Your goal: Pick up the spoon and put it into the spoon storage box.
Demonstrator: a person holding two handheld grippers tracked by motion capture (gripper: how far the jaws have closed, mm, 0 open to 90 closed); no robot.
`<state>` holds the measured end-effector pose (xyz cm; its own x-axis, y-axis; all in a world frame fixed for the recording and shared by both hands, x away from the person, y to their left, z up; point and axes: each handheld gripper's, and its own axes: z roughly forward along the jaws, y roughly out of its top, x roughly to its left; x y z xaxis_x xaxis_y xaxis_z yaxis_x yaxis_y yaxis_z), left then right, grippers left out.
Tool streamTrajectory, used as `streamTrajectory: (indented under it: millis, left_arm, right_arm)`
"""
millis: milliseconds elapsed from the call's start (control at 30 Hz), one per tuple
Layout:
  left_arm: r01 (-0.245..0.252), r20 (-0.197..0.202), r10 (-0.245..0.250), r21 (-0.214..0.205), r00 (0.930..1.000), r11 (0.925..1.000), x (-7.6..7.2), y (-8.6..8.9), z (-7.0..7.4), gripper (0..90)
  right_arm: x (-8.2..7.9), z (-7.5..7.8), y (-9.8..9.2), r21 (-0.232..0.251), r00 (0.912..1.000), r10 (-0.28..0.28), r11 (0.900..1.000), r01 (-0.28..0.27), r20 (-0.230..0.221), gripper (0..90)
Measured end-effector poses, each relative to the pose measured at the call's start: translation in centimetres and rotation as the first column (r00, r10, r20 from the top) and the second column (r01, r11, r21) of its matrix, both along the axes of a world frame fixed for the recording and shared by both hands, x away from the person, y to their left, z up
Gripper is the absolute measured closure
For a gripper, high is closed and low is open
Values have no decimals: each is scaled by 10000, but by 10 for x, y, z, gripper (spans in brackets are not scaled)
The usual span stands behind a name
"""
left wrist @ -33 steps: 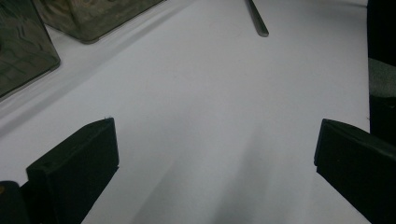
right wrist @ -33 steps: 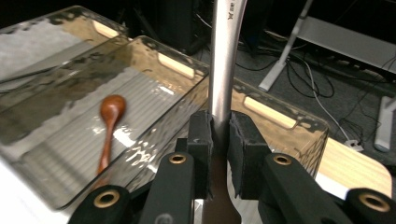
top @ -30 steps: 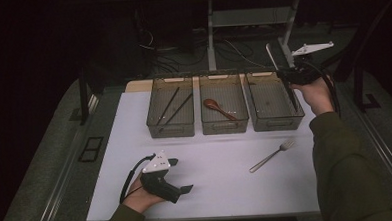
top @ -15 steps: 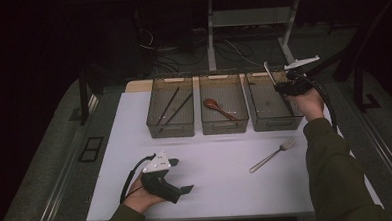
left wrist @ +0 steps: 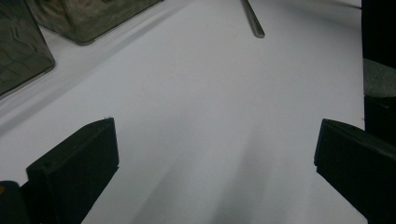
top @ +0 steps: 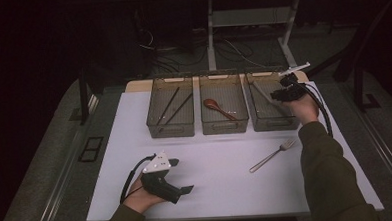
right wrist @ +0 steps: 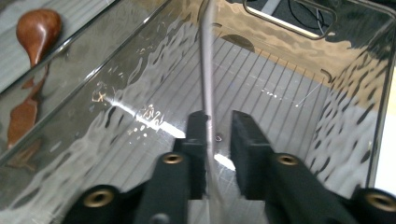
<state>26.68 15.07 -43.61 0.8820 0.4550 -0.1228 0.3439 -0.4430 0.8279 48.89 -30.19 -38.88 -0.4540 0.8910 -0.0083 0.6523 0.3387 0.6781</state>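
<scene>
Your right gripper [right wrist: 218,133], jaws slightly apart around a metal utensil [right wrist: 208,70] in the right bin [top: 273,122], should release low; left gripper [left wrist: 215,154] rests wide apart.

a white tabletop [top: 227,184] is carrying three clear bins [top: 224,112] lined up along its far side. a fork [top: 272,155] is lying near the right bin.
</scene>
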Motion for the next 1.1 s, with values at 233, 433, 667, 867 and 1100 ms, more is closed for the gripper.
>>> streamTrajectory:
  millis: [233, 433, 667, 867, 1100]
  left_arm:
    - [13, 12, -13, 44, 10000, 10000, 0, -1, 0, 0]
    - [12, 15, -12, 63, 10000, 10000, 0, -1, 0, 0]
    - [25, 36, -25, 128, 10000, 9999, 0, -2, 0, 0]
    - [-8, 41, 7, 180, 10000, 9998, -1, -2, -1, 0]
    - [4, 58, -5, 222, 10000, 9998, -1, -1, -1, 0]
  right_arm:
    - [-17, 4, -9, 972, 9996, 171, 9951, -193, 234, 564]
    - [-46, 14, -14, 1607, 9963, 545, 9849, -646, 660, 445]
    - [-90, 29, -13, 1756, 9880, 1235, 9747, -1383, 924, 405]
    - [-124, 31, -14, 1770, 9831, 1491, 9701, -1662, 1061, 452]
    - [-149, 17, -14, 1524, 9795, 1765, 9699, -1898, 966, 609]
